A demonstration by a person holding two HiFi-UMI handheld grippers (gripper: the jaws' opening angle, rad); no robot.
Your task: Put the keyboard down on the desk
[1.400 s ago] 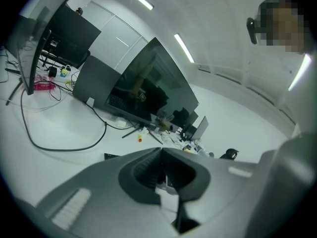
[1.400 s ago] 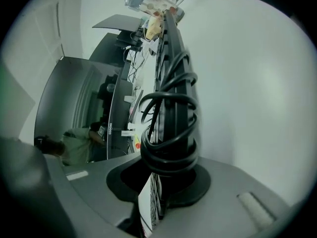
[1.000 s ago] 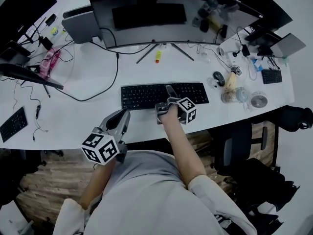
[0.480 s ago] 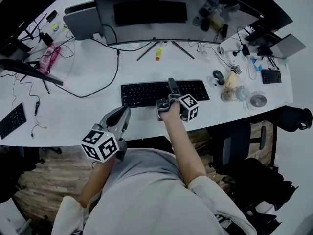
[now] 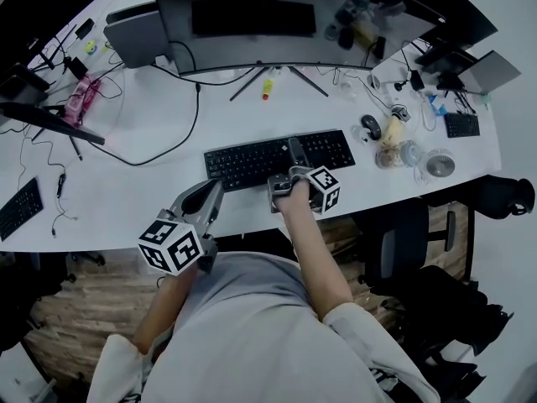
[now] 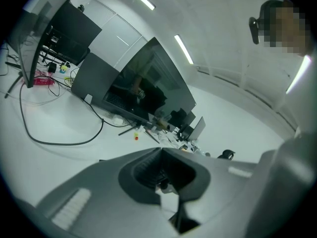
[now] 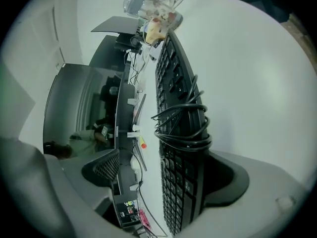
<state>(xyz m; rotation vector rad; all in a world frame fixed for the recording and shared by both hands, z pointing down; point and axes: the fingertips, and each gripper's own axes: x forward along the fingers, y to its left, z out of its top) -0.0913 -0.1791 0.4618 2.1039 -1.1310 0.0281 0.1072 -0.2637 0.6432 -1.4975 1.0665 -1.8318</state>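
At left, the person's left claw [image 5: 211, 193] hovers above the near edge of the white surface [image 5: 126, 200], jaws together on nothing. The flat black keyboard [image 5: 243, 162], with a black cable [image 7: 183, 128] wound round its middle, lies on the surface before a wide curved monitor [image 5: 252, 15]. The right claw [image 5: 291, 159] straddles it; its jaws have just been opening and stand wide apart.

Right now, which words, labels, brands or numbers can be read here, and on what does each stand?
No text can be read.
On the keyboard: key legends, too small.
On the curved monitor: a small mark on its lower bezel, blurred.
On the cubes of the left gripper and right gripper: square markers only, no words.
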